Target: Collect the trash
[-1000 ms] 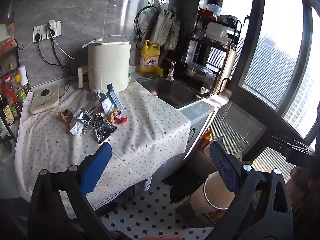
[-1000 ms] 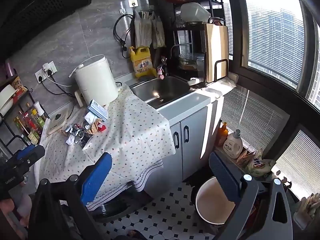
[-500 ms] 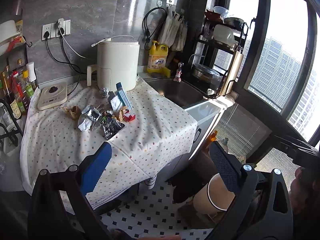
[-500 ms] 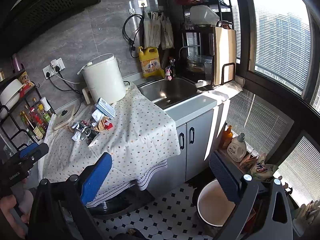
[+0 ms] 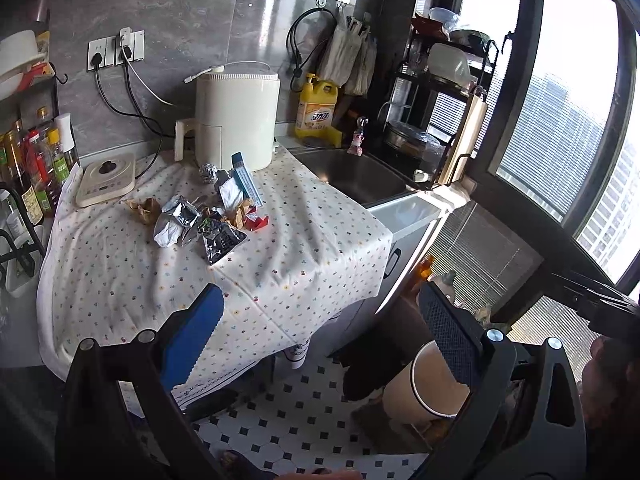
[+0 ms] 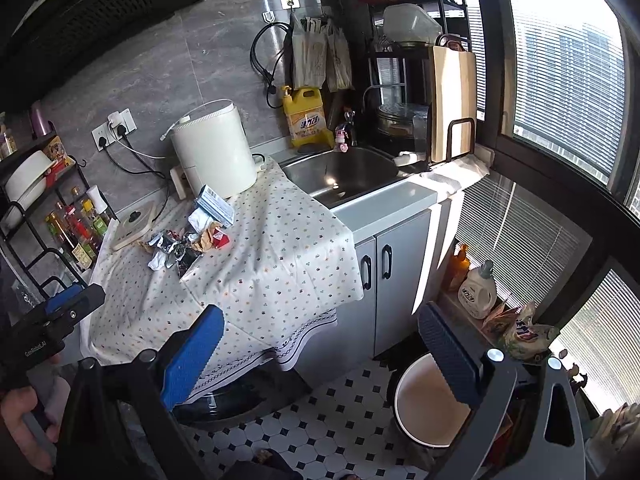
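Two grippers are hanging wide open and empty over the floor: left gripper (image 5: pixel 320 336), right gripper (image 6: pixel 320 344). Crumpled foil wrappers and paper scraps (image 5: pixel 200 220) are lying heaped on the dotted white tablecloth (image 5: pixel 304 248), just before the cream cylindrical appliance (image 5: pixel 236 120). Round white waste bin (image 6: pixel 432 400) is standing on the tiled floor beside the grey cabinet (image 6: pixel 396 264), partly hidden behind the right fingers (image 6: pixel 448 356).

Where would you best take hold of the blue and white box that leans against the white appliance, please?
Grip the blue and white box across its thin faces near the raised upper end, coming from above on the open tablecloth side. It stands tilted against the white appliance, so that end is probably free of the wrappers.
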### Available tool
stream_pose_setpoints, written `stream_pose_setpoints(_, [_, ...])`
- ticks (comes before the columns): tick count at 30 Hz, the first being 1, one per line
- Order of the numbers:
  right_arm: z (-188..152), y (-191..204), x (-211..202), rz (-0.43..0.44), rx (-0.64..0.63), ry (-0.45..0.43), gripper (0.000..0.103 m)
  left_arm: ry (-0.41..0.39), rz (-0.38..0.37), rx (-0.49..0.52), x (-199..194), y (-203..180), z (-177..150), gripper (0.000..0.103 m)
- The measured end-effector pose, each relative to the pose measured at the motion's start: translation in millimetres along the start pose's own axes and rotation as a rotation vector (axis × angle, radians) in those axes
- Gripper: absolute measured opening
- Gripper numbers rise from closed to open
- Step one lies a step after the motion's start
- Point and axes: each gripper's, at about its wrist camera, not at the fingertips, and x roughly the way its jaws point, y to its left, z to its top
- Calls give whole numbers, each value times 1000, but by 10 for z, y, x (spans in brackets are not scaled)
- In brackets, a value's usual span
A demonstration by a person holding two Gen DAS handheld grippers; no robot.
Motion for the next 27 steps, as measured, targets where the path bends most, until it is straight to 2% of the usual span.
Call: stream_pose_setpoints(27, [-5,-33,-16,-1,9,2,95,1,2,4,35,-92,-21,97])
